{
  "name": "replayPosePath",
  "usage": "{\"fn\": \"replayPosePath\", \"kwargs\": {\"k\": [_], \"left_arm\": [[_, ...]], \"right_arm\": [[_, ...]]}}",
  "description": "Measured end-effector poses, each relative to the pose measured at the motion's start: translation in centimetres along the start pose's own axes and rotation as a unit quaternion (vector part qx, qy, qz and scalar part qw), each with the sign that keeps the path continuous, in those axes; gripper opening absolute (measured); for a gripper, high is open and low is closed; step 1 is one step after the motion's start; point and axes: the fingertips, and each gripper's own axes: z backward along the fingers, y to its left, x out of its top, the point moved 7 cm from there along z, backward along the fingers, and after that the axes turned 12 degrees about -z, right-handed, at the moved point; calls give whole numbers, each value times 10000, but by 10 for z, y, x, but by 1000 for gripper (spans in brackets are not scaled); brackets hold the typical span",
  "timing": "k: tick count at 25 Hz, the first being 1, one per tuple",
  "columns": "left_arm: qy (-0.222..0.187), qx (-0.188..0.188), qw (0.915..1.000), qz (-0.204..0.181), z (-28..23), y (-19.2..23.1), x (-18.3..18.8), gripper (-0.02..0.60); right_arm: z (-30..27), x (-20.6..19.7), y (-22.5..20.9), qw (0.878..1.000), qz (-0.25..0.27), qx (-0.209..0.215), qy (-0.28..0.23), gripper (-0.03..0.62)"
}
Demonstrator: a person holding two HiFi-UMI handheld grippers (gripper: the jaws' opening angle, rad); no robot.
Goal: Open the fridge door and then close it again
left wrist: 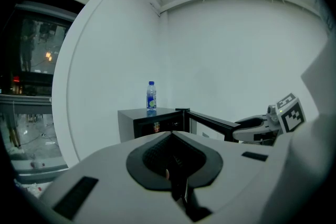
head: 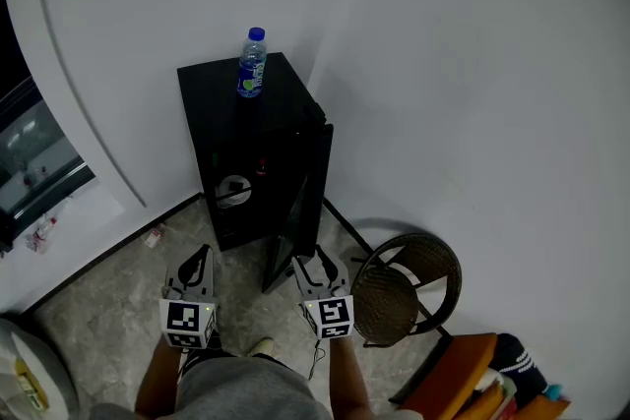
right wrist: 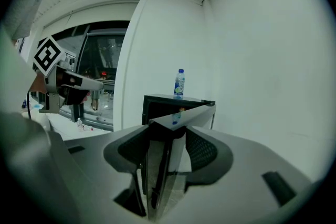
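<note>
I am gripping the free edge of the fridge door (head: 300, 207) with my right claw (head: 305, 263), and the door is standing open from the black mini fridge (head: 236, 148) by the white wall. My left claw (head: 201, 258) is closed and empty, just left of the door. A water bottle (head: 252, 64) is standing on top of the fridge.

Head cam's up high, staring steeply down into the corner at the fridge (head: 246, 143), with the left gripper (head: 202, 256) and right gripper (head: 307, 263) at the bottom of the frame. The left gripper view sits low, looks roughly level and hangs a bit back from the fridge, catching the other gripper on its right. The right gripper view is right up against the open door (right wrist: 160, 165), looking along its edge. All three share the fridge and the bottle (head: 252, 62) on top. The window (head: 30, 152) is probably shared too, hard to say.
</note>
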Motion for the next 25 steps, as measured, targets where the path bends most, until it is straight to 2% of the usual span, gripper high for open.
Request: {"fn": "replayPosePath", "kwargs": {"k": [14, 25], "left_arm": [[105, -53, 9999, 20, -7, 28, -11, 5], [130, 53, 9999, 51, -11, 63, -18, 5]], "right_arm": [[-32, 4, 33, 9996, 99, 272, 46, 230], [-66, 10, 61, 9991, 137, 387, 64, 229]]}}
